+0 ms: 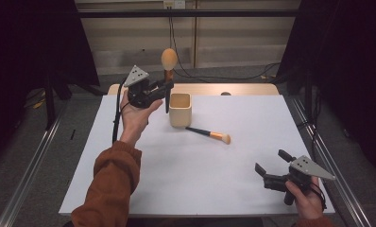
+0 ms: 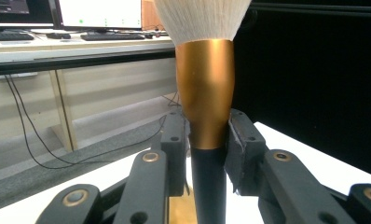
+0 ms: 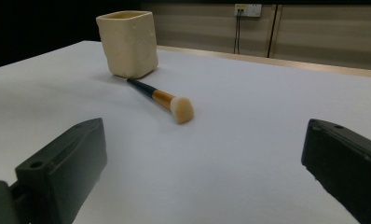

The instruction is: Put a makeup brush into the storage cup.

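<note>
A large makeup brush (image 1: 168, 66) with a fluffy cream head, gold ferrule (image 2: 205, 102) and black handle stands upright, head up, just left of a cream square cup (image 1: 180, 109). My left gripper (image 1: 163, 89) is shut on it where ferrule meets handle, held above the table; its pads (image 2: 239, 140) press both sides. A smaller brush (image 1: 209, 134) (image 3: 161, 98) lies flat on the white table (image 1: 200, 165), right of the cup (image 3: 127, 43), bristles toward the right. My right gripper (image 1: 271, 165) rests open near the table's front right corner, nothing between its jaws.
The white table top ends in a wooden strip (image 1: 252, 89) at the back. Cables (image 1: 224, 75) run over the floor behind it. Metal rails (image 1: 30, 165) flank both sides. Desks with monitors (image 2: 99, 14) stand beyond, in the left gripper view.
</note>
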{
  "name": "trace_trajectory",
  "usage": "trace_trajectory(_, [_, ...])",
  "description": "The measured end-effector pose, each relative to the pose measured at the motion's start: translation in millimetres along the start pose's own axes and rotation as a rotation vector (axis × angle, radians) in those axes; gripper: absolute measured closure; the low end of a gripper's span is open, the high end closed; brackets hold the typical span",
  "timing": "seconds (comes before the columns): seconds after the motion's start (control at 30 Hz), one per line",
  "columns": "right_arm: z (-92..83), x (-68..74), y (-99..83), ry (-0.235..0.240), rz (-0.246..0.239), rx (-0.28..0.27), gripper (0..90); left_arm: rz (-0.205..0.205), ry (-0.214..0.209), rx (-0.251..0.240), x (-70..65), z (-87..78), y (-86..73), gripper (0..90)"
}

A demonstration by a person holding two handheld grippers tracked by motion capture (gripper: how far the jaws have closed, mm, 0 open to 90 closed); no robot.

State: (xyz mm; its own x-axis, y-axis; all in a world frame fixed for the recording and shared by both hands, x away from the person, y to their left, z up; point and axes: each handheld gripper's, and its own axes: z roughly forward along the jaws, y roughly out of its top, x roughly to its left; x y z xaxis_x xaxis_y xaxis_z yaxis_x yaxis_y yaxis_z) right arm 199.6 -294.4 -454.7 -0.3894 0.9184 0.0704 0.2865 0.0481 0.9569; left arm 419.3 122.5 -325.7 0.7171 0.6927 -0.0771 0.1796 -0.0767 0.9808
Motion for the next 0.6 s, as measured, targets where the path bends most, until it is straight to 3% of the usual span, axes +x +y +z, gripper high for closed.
trace_trajectory(0.43, [-1.9, -0.5, -0.6, -0.005, 0.0, 0.001, 0.0, -0.003, 0.039, -0.006, 10.8, 18.7, 9.8, 71.2])
trace_trajectory(0.6, [-1.5, -0.8, -1.0, -0.005, 0.003, 0.003, 0.0, -0.005, 0.05, -0.04, 11.2, 26.7, 17.7, 71.2])
